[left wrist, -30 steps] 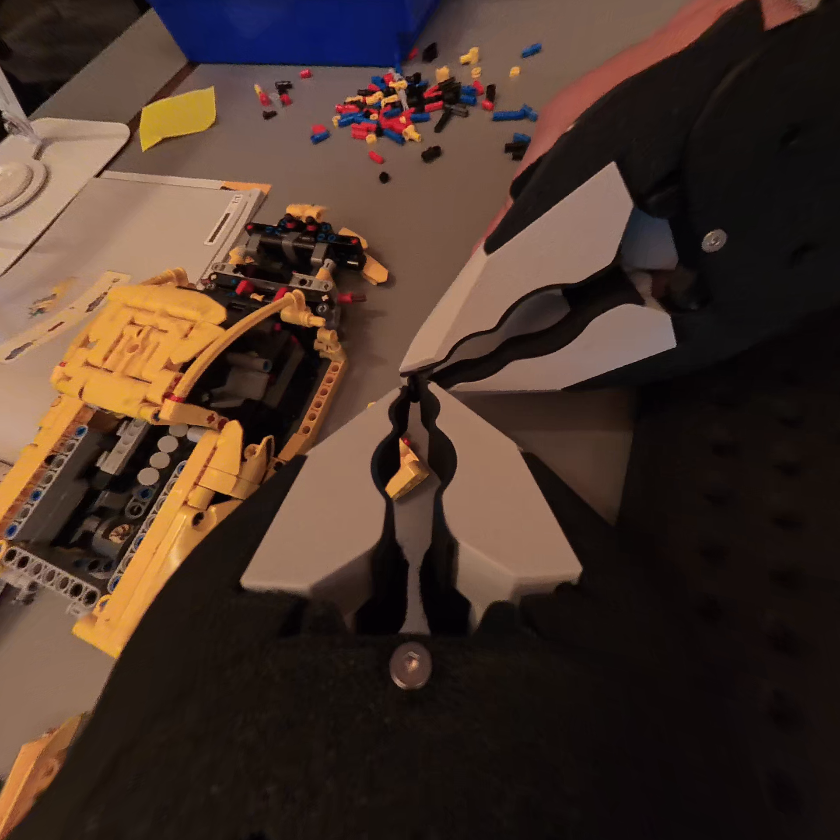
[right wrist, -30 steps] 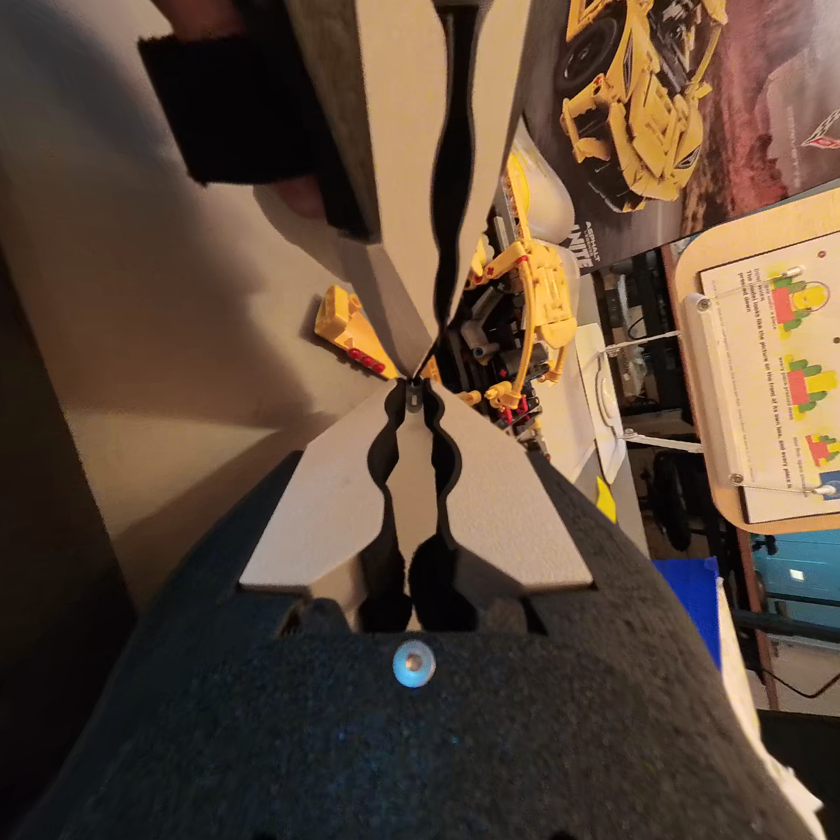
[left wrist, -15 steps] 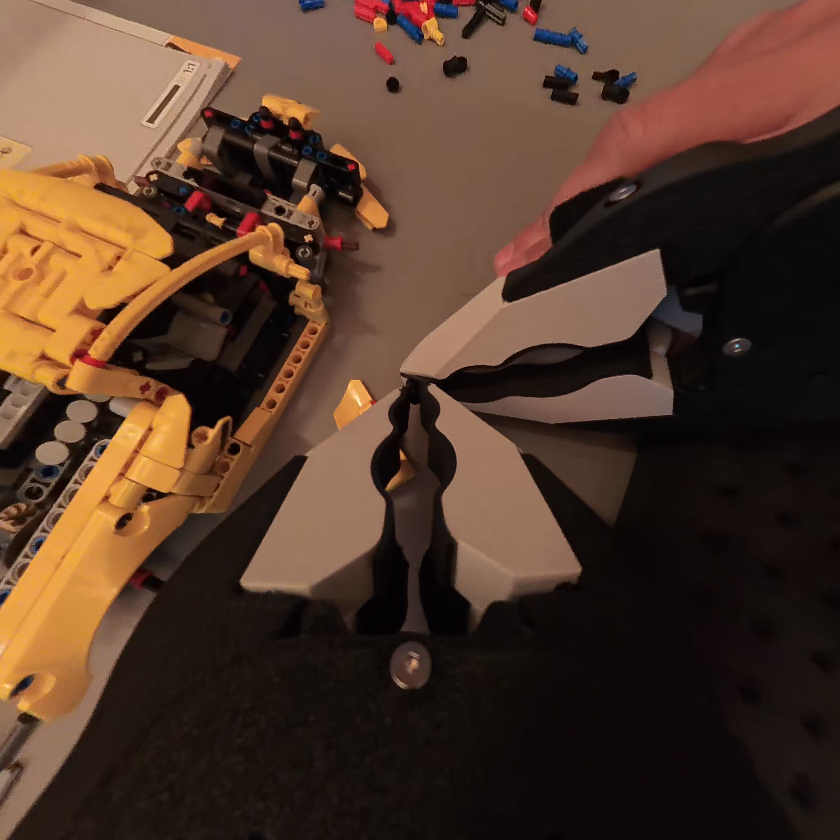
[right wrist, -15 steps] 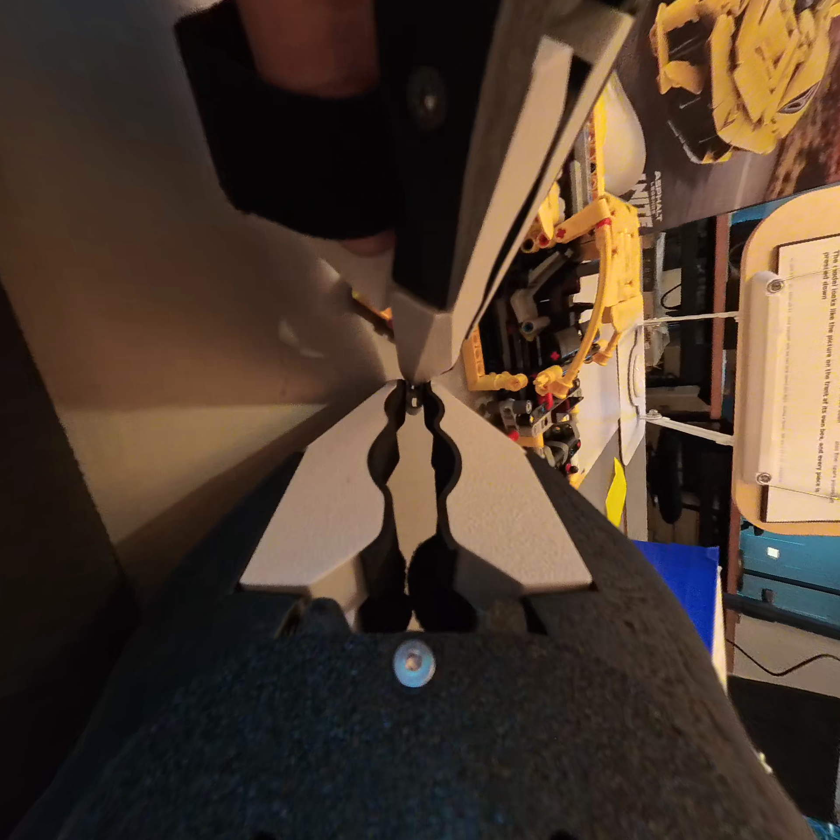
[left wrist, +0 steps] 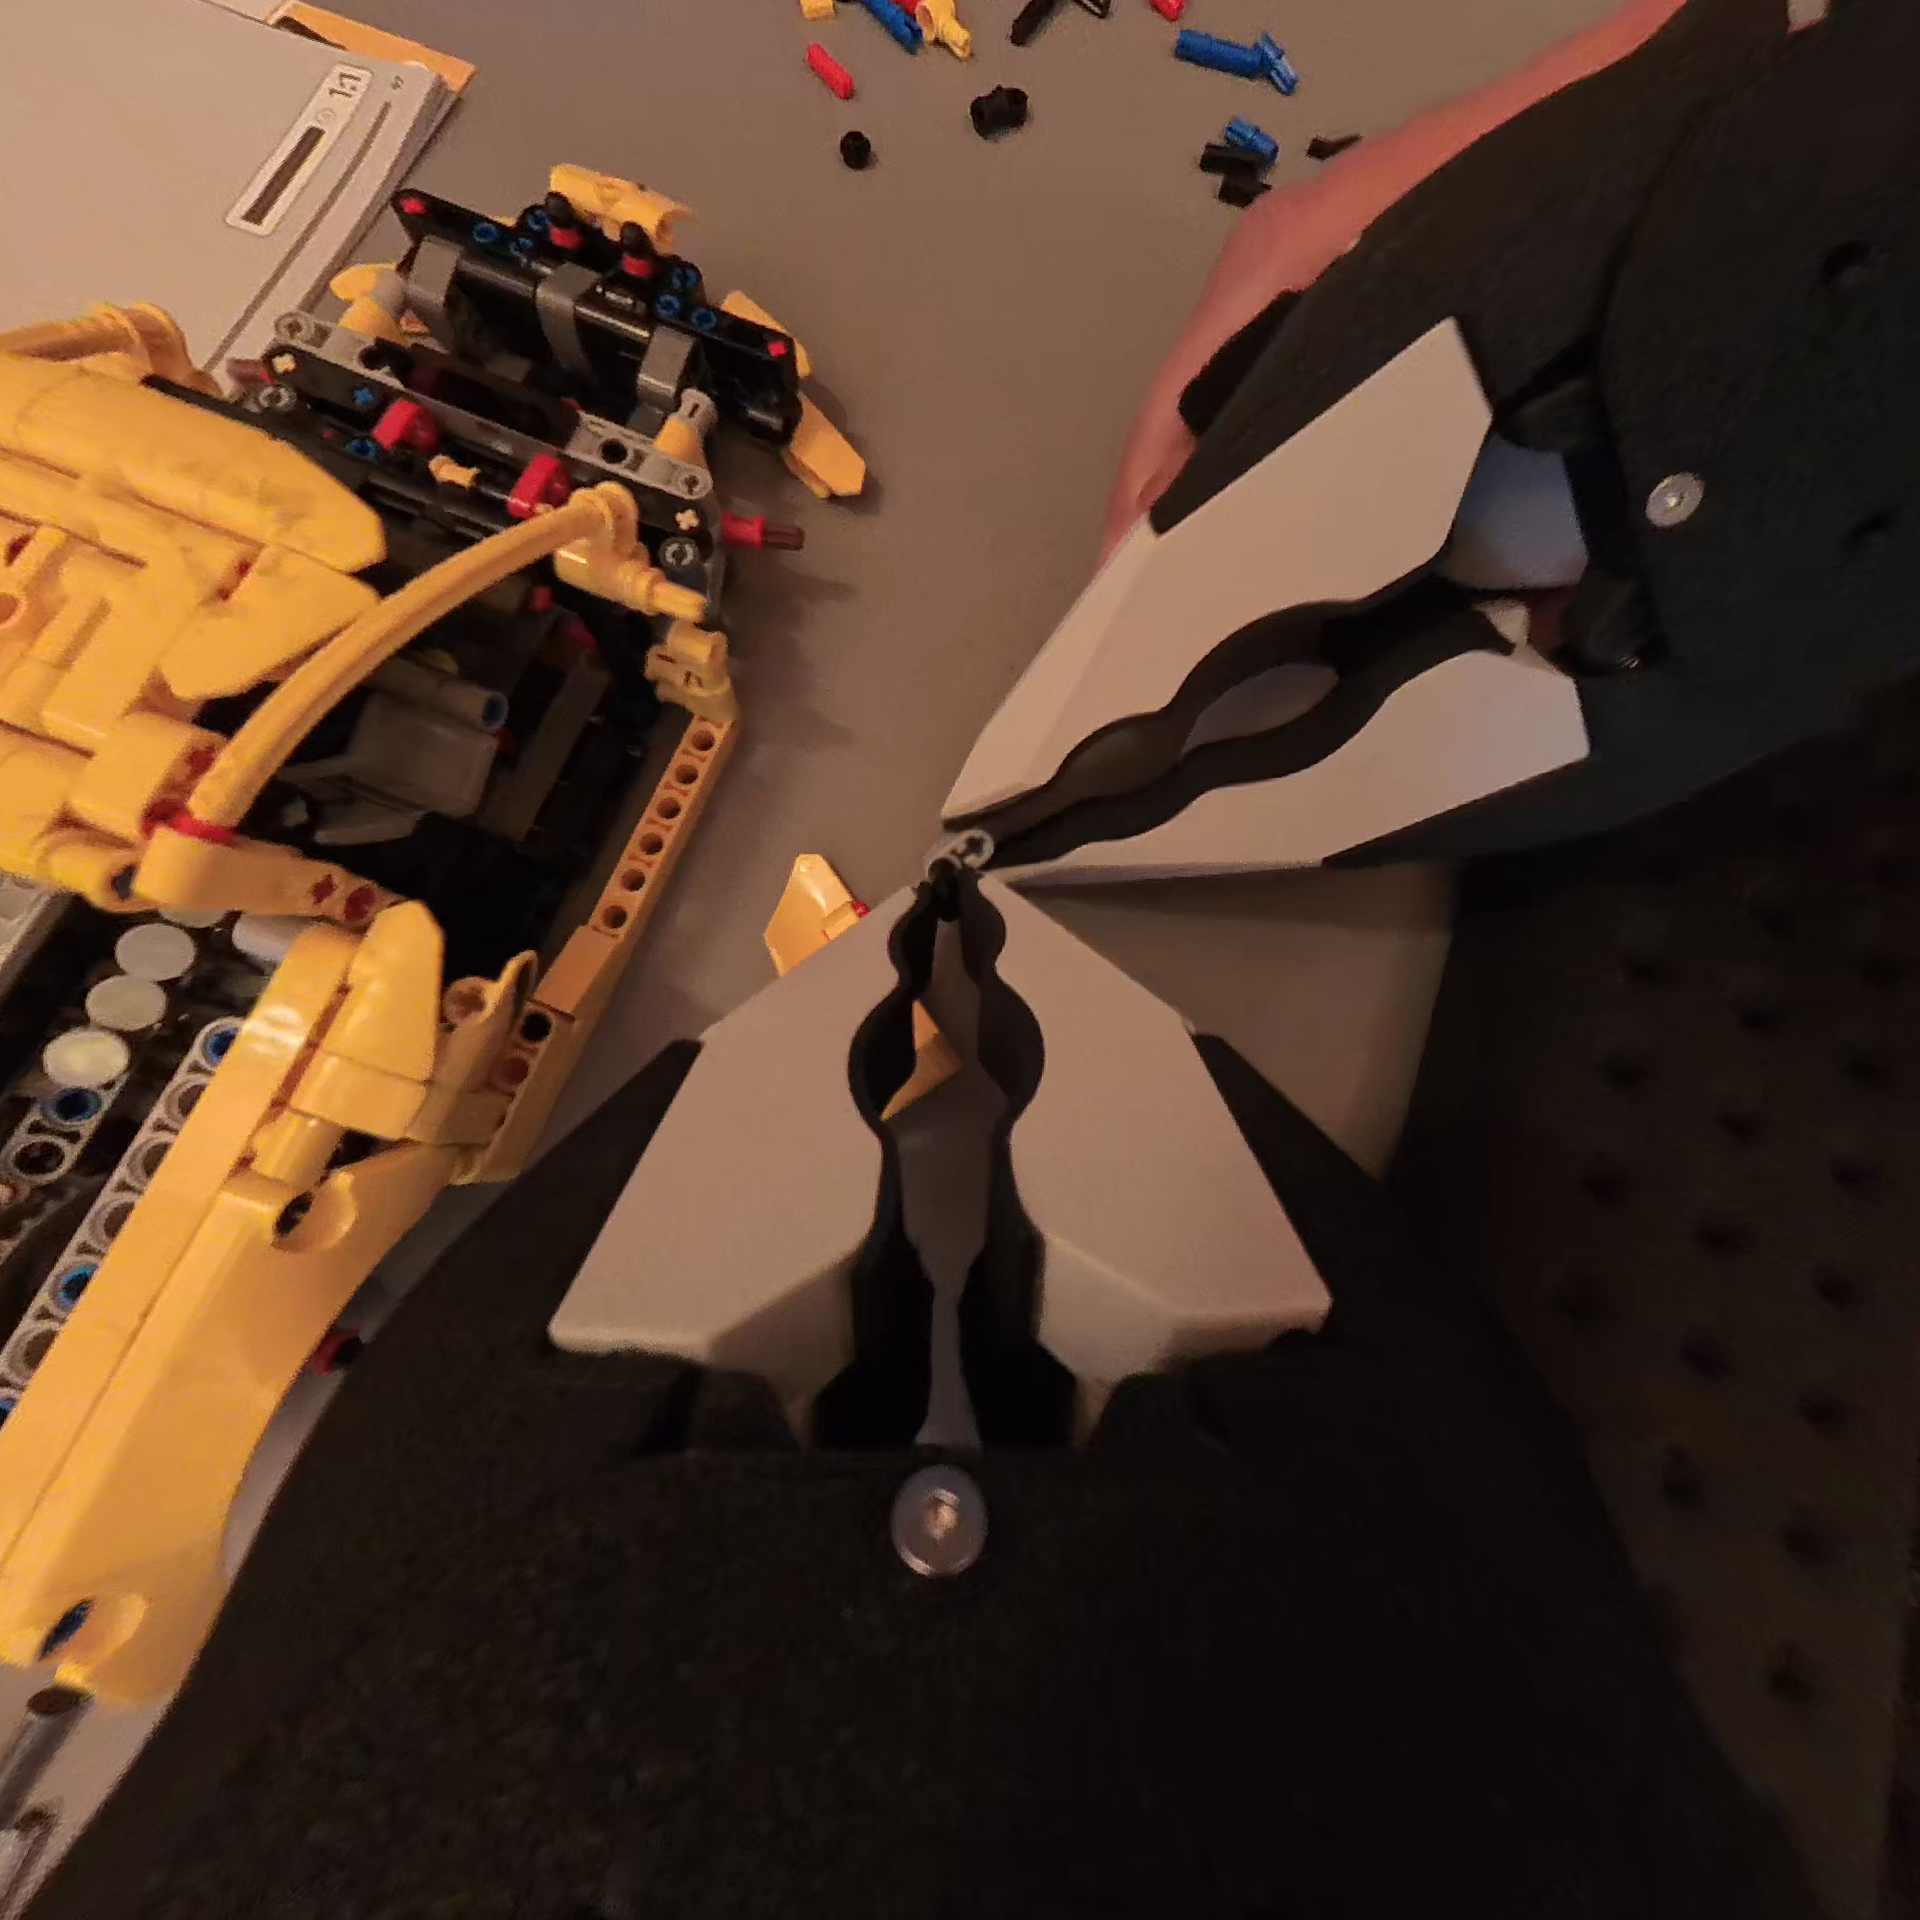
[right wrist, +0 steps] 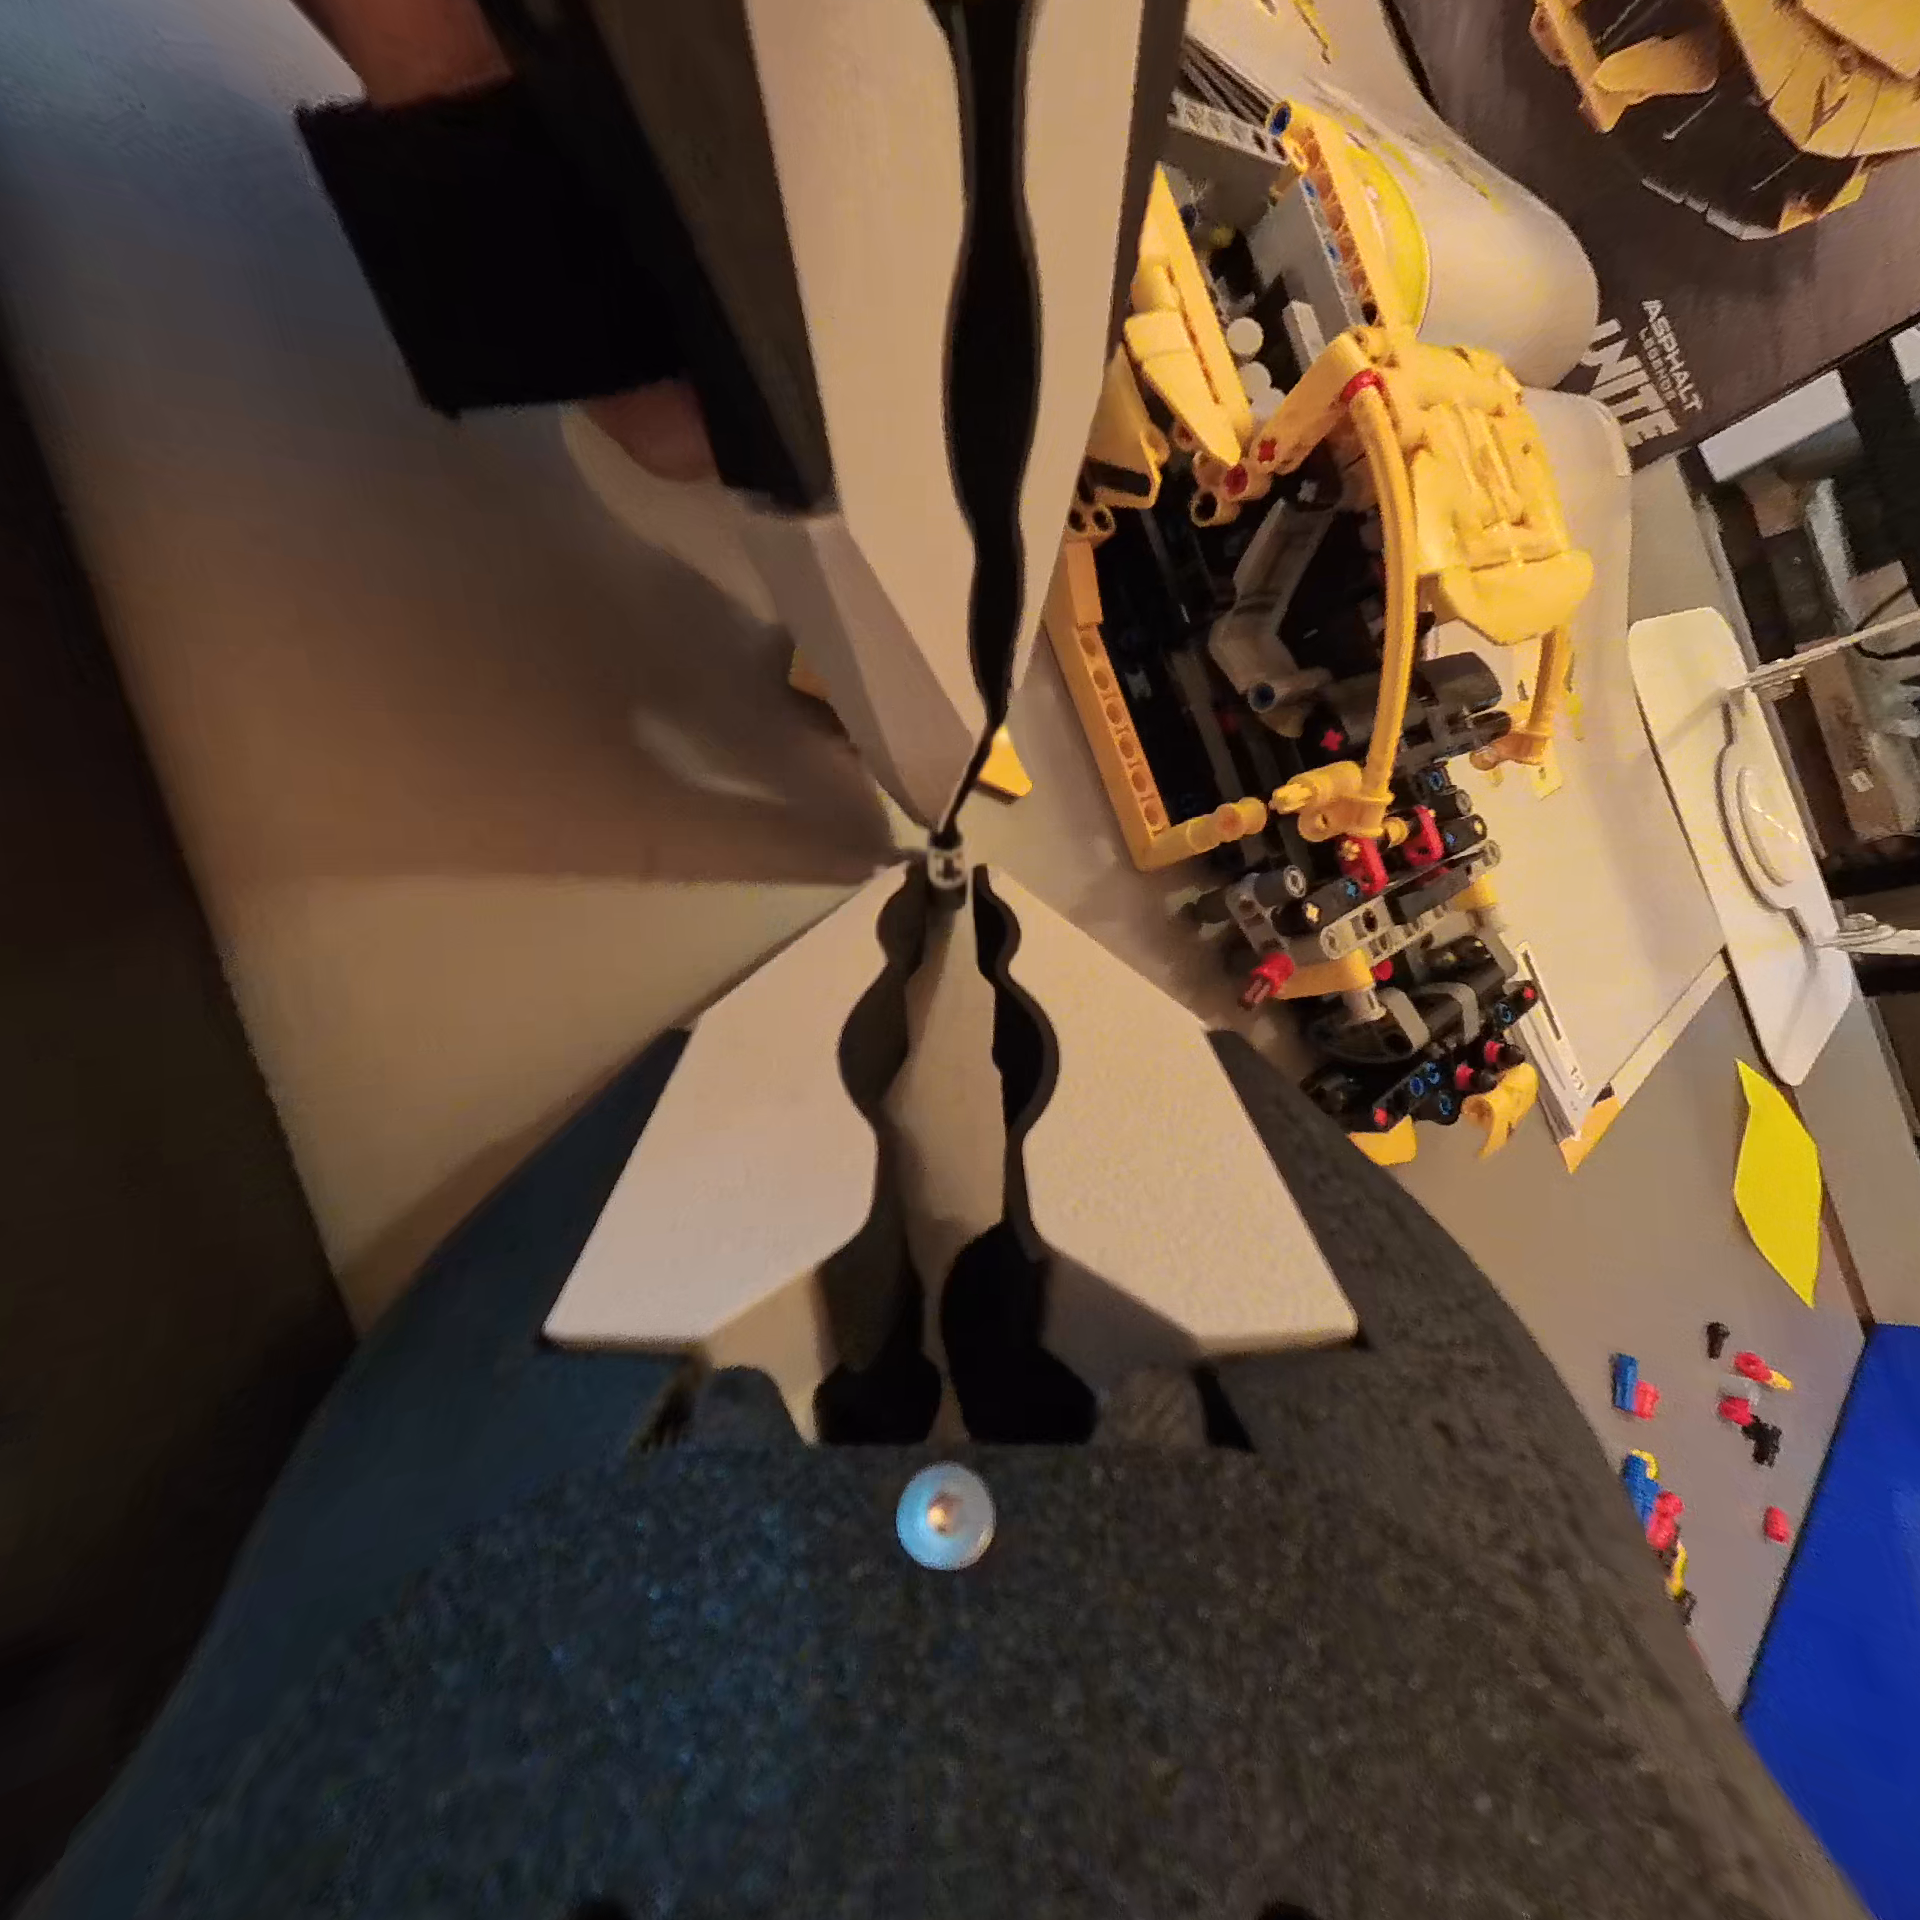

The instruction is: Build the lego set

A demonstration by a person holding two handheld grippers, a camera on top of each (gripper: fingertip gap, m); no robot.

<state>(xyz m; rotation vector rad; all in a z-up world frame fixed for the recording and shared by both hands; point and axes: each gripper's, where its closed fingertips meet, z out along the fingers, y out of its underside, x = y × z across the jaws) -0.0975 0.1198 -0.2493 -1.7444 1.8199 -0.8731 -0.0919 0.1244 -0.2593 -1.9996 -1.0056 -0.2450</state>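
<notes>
The small grey connector piece (left wrist: 961, 850) sits exactly where the two tools meet, above the bench (left wrist: 987, 343) and just beside the open side of the yellow car model (left wrist: 312, 727). In the right wrist view the same piece (right wrist: 943, 862) shows at the tip of the right tool (right wrist: 945, 878), which is clenched on it. The left tool (left wrist: 943, 896) is also closed; a thin dark part seems to be nipped at its tips and to touch the grey piece, but it is too small to say what it is. Seen from the right wrist, the left tool (right wrist: 961, 800) comes down from above, tip to tip with the right one.

The step in hand is probably the joining of two small parts in the air, before they go to the model. The next move calls for a straight push along one line, with both grips kept firm, because such a small piece can easily twist or slip out.

A yellow wedge piece (left wrist: 816, 904) lies on the bench just beside and partly under the left tool. Farther off, loose red, blue and black pieces (left wrist: 1039, 62) are scattered, and an instruction booklet (left wrist: 208, 135) lies behind the model. A person's hand (left wrist: 1268, 270) holds the right tool.
</notes>
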